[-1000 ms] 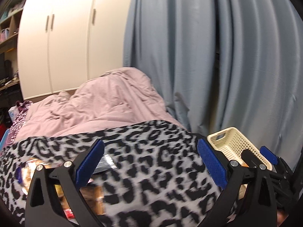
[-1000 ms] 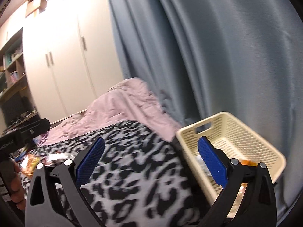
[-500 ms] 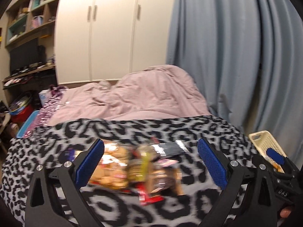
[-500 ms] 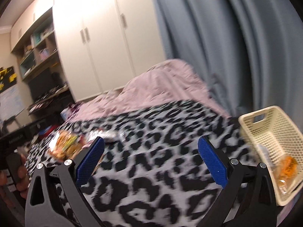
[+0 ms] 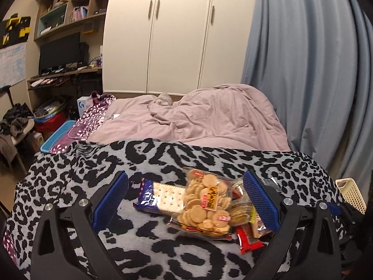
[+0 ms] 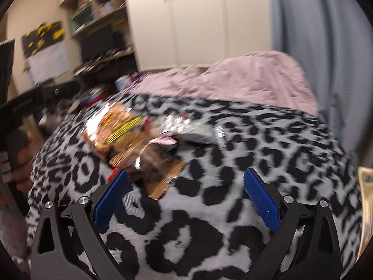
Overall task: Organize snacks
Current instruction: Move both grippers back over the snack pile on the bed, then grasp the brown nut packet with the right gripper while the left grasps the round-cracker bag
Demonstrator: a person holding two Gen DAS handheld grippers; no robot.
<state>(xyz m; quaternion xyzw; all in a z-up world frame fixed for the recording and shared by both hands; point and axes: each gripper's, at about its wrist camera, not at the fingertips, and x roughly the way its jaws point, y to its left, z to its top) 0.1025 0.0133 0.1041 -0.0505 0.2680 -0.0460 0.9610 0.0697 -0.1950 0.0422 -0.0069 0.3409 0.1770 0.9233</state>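
A heap of snack packets lies on the leopard-print blanket (image 5: pixel 70 179). In the left wrist view a clear bag of round biscuits (image 5: pixel 205 205) sits on top, a blue-ended cracker pack (image 5: pixel 158 198) to its left, and a red wrapper (image 5: pixel 248 242) below right. My left gripper (image 5: pixel 185 200) is open, its blue pads on either side of the heap. In the blurred right wrist view the snack heap (image 6: pixel 130 137) lies ahead and to the left, with a silver packet (image 6: pixel 186 128) on its right. My right gripper (image 6: pixel 185 196) is open and holds nothing. A cream basket (image 5: pixel 349 193) stands at the right edge.
A rumpled pink duvet (image 5: pixel 198 116) lies beyond the blanket, blue curtains (image 5: pixel 314 70) to the right and white wardrobes (image 5: pixel 163 35) behind. A desk with a monitor (image 5: pixel 59 53) and floor clutter fill the left. A hand (image 6: pixel 21 163) holding the other gripper shows at the right wrist view's left edge.
Both views have swung left, away from the basket and onto the snack heap. The heap now lies between the left gripper's pads; the basket has slid to the right edge.
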